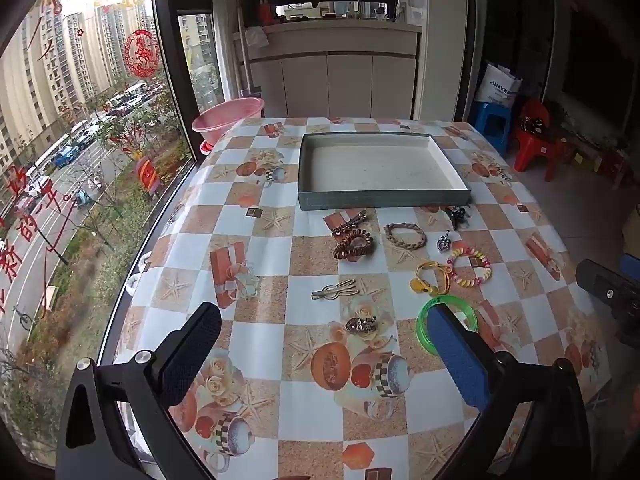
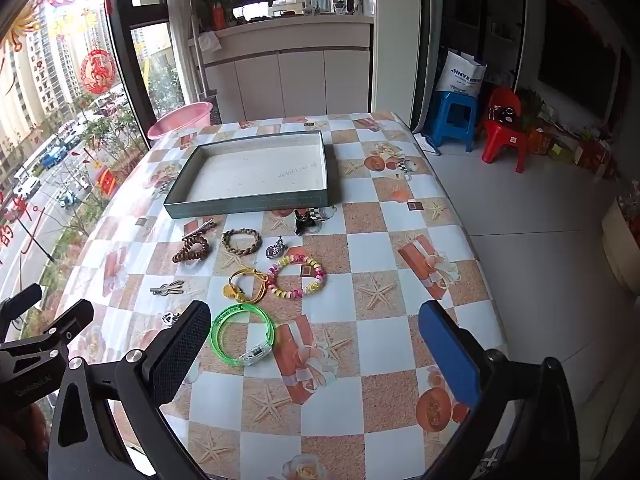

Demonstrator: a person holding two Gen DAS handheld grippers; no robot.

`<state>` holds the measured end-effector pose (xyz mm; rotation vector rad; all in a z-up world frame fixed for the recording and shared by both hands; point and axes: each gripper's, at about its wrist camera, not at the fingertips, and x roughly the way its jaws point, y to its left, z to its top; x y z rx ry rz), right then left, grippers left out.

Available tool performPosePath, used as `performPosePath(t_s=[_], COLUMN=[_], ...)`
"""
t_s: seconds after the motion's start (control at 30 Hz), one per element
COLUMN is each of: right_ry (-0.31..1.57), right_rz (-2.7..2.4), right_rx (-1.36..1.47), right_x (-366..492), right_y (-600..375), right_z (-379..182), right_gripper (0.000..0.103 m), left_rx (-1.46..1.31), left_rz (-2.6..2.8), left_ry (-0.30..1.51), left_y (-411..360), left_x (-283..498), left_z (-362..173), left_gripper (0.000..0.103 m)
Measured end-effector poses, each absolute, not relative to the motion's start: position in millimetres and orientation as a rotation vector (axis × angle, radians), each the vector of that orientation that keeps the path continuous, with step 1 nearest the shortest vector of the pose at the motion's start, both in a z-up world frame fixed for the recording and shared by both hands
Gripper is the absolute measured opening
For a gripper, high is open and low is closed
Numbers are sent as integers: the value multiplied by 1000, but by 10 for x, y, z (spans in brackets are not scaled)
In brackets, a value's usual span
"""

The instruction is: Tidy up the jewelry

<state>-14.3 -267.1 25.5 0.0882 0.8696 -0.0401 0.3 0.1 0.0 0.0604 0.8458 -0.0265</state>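
Note:
A shallow grey-green box (image 1: pixel 380 202) lies empty at the far side of the checked table. In front of it are spread a long clip (image 1: pixel 348 220), a brown coil tie (image 1: pixel 354 244), a braided bracelet (image 1: pixel 405 235), a heart pendant (image 1: pixel 443 242), a pastel bead bracelet (image 1: pixel 470 266), a yellow tie (image 1: pixel 430 278), a rabbit clip (image 1: pixel 336 290) and a metal brooch (image 1: pixel 361 326). My left gripper (image 1: pixel 322 316) hangs open above the brooch, its blue finger covering part of the green bangle (image 1: pixel 422 326). My right gripper (image 2: pixel 315 310) is open and empty, with the green bangle (image 2: pixel 216 330) beside its black finger.
A large window borders the table's left edge, with a pink basin (image 1: pixel 228 114) at the far left corner. Off the right edge is tiled floor, with a blue stool (image 2: pixel 454 118) and a red chair (image 2: pixel 506 128) further back. White cabinets stand behind the table.

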Motion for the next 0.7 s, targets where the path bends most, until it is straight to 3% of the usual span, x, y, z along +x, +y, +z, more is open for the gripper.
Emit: performPosePath(t_s=[0.7], right_ry=[865], right_rz=[-36], right_rx=[83], right_x=[-122], right_y=[-2634], right_z=[290], right_gripper=[103], left_rx=[39], left_rz=[-22], left_ry=[844], left_y=[56], left_x=[32], left_z=[8], left_gripper=[103])
